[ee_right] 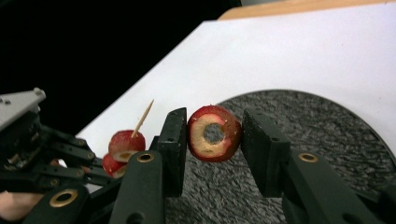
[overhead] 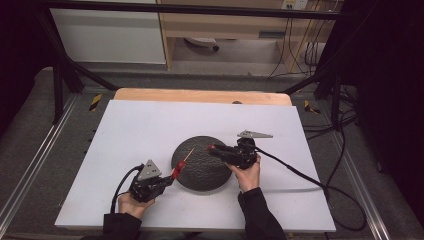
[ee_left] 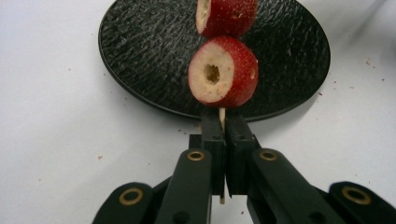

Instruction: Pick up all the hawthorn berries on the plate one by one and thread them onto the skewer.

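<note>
My left gripper (ee_left: 223, 122) is shut on the lower end of a thin wooden skewer (ee_left: 222, 116) that carries two red cored fruit pieces (ee_left: 223, 70). In the high view the left gripper (overhead: 169, 179) sits at the front left edge of the round black plate (overhead: 202, 172), and the skewer (overhead: 186, 157) points up and to the right over it. My right gripper (ee_right: 215, 126) is shut on a third red cored fruit piece (ee_right: 214, 134) and hangs above the plate (ee_right: 327, 140). The skewer's bare tip (ee_right: 145, 111) is just left of that piece, apart from it.
A white board (overhead: 150, 125) covers the wooden table and bears the plate. Cables (overhead: 300, 175) trail off to the right from the right gripper. A dark metal frame (overhead: 65, 75) and shelving stand behind the table.
</note>
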The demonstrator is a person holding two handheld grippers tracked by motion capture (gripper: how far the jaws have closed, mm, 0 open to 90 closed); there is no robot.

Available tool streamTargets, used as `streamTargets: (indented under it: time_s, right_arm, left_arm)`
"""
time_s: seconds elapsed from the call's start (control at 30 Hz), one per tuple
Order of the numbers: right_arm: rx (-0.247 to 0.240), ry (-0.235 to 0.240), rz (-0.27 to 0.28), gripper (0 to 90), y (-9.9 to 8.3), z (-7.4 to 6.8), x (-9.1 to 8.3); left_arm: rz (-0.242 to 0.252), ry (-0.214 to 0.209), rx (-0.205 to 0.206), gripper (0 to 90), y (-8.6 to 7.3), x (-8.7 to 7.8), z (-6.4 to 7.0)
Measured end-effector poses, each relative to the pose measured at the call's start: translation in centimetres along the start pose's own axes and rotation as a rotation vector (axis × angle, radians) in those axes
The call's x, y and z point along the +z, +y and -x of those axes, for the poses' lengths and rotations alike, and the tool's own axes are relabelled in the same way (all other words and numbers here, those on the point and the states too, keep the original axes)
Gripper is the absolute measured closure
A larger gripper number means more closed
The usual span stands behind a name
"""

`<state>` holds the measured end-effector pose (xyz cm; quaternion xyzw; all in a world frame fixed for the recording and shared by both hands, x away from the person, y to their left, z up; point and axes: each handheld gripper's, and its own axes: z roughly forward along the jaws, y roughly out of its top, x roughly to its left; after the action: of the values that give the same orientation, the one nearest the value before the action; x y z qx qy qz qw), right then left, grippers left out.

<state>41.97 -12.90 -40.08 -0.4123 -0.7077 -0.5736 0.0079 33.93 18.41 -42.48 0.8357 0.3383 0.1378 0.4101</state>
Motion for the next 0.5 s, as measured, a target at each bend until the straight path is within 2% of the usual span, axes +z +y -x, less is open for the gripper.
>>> streamTargets:
  time_s: [0.33,0.5]
  right_arm:
    - [0.047,0.009,0.103,62.1,0.4,-0.2,-0.1]
    - [0.066,0.013,0.149,62.2,0.6,-0.2,-0.3]
  left_arm:
    - [0.015,0.003,-0.006,87.8,1.0,0.4,0.7]
    - [0.030,-0.002,-0.024,87.8,1.5,0.7,0.9]
